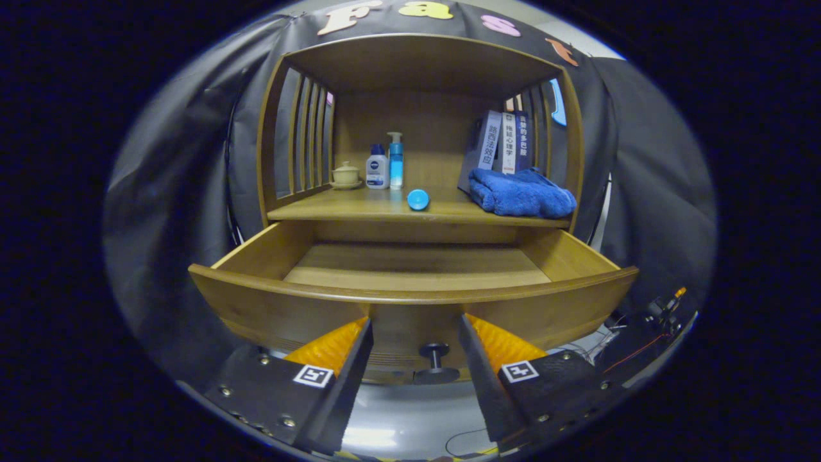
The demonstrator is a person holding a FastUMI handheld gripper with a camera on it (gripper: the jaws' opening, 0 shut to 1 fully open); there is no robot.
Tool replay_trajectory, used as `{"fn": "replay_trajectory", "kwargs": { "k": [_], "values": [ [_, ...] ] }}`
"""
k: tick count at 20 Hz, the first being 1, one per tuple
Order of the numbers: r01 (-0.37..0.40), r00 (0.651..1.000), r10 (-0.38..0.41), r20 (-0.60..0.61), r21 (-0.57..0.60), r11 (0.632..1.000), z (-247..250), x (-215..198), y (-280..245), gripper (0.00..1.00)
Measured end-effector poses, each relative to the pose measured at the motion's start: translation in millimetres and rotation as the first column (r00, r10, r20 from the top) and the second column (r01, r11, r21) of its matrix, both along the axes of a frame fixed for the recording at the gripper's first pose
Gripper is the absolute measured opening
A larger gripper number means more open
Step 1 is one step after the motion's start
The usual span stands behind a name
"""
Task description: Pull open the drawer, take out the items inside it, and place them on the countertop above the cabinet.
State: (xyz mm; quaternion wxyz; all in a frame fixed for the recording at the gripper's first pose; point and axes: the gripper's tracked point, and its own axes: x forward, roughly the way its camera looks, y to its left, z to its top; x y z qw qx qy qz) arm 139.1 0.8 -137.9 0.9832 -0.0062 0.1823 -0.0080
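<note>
The drawer [410, 282] of the wooden cabinet [417, 64] is pulled out wide, and its inside floor, as far as it shows, is bare wood. The drawer front curves across just ahead of the tongs [415, 337]. The tongs are open, w/ a wide gap between the two fingers, and they grip nothing. The dark round knob [435, 359] of the drawer front sits in this gap, apart from both fingers, approx. midway between them.

Above the drawer is the tabletop [385, 208] of the cabinet, w/ a back wall, slatted sides and a roof over it. On it, near the front edge and about in the middle, stands a small blue round item [417, 199]; I cannot tell what it is. At the back left there is a small lidded cup on a saucer [346, 175]. Just beside it stands a white bottle w/ a blue cap [377, 168], and touching or nearly touching this, a blue pump bottle [396, 160]. On the right side lies a folded blue towel [521, 192], and behind it some books [507, 144] stand upright, leaning a little.

Below the tongs a pale floor [410, 417] shows, w/ thin cables at the right.
</note>
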Motion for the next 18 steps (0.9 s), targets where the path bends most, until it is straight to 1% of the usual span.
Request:
{"fn": "replay_trajectory", "kwargs": {
  "k": [1,2,3,4,7,18],
  "values": [
    [-0.001,1.0,0.001,0.018,0.015,1.0,4.9,10.3,2.9,0.8],
    [-0.002,1.0,0.002,-0.013,0.012,1.0,-3.5,16.1,3.5,0.8],
    [0.002,1.0,-0.002,0.005,0.016,1.0,0.6,26.0,4.1,0.81],
    [0.0,1.0,0.0,-0.012,0.012,1.0,-3.2,35.0,3.8,0.81],
    [0.0,1.0,0.0,-0.011,0.017,1.0,0.9,59.8,5.8,0.8],
    [0.005,1.0,-0.004,-0.028,0.027,1.0,-3.6,128.8,10.6,0.8]
  ]
}}
